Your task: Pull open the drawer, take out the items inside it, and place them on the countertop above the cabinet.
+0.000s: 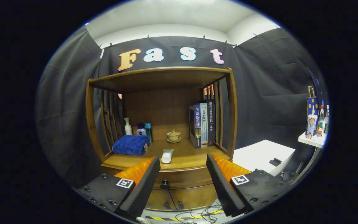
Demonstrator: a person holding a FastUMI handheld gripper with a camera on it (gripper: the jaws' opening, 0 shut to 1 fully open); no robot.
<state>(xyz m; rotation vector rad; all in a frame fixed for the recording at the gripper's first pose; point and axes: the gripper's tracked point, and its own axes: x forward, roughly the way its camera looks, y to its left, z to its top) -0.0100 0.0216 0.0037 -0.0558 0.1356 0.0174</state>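
Tool (pixel 183 174) held with fingers spread apart, gripping nothing. Drawer (pixel 179 180) shut, knob (pixel 165 183) between fingers. White tube (pixel 167 155) on tabletop (pixel 188 155) at 12 o'clock of knob.

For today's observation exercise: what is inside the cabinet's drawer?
Nothing inside can be seen: the drawer is closed, its front and knob covering the contents. The open gripper is ahead of the knob, touching nothing.
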